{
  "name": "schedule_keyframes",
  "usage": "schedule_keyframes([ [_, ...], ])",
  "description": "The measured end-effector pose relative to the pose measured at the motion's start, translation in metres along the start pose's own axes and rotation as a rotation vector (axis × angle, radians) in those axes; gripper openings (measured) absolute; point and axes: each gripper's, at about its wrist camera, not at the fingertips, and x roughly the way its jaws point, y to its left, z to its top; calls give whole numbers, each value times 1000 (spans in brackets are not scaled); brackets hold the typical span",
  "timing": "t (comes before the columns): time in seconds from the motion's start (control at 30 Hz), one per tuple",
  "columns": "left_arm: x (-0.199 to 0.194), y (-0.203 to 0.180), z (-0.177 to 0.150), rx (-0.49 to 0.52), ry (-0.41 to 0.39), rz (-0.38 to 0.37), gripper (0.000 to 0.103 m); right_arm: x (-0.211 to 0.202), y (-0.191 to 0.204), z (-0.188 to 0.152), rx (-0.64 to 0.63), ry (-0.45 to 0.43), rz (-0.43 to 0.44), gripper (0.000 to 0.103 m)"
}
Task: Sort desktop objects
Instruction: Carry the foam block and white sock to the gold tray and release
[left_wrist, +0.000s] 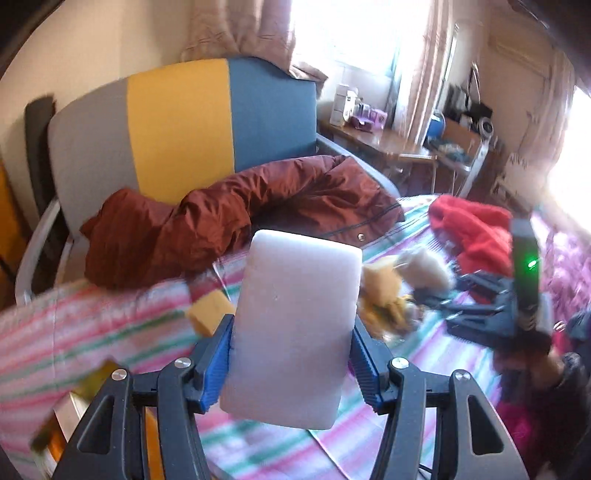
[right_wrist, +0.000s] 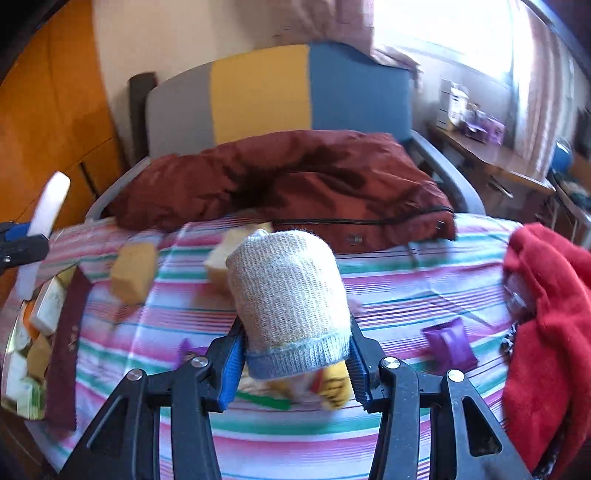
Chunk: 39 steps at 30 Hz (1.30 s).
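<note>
1. Grips first: your left gripper (left_wrist: 291, 354) pinches a white foam block (left_wrist: 295, 328) between its blue pads, low in the centre of the left wrist view; your right gripper (right_wrist: 295, 354) is clamped on a beige knitted sock (right_wrist: 291, 306) with a grey cuff, centre of the right wrist view.
2. Slippage is the main risk on the left: the block stands tall above the pads and leans, so a quick swing could probably tip it out.
3. On the right, the sock is soft and only its lower part is squeezed; something yellow shows under the cuff, and I cannot tell whether it is held or lying on the striped cloth (right_wrist: 406, 295).
4. Both views are smeared by motion, so judging a drop spot now invites a miss.
5. Clutter could snag you: a yellow sponge (right_wrist: 131, 277), a purple packet (right_wrist: 448, 343) and a red garment (right_wrist: 546, 314) lie on the cloth.
6. At the lower left edge of the right wrist view a tray (right_wrist: 11, 347) seems to hold pale boxes and a maroon booklet (right_wrist: 66, 354); its contents are blurred.
</note>
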Motion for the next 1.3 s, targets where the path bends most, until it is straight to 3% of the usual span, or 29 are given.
schedule_keyframes([
  [0.27, -50, 9, -43, -121, -63, 36, 59, -22, 80, -9, -92, -1, 63, 49],
  [0.43, -79, 20, -71, -153, -106, 106, 59, -38, 129, -16, -190, -26, 68, 49],
  [0.77, -107, 56, -121, -253, -130, 233, 60, -53, 205, -40, -241, -28, 144, 50],
  [1.3, -127, 100, -182, -377, -102, 481, 60, -58, 276, -69, -206, 12, 308, 50],
])
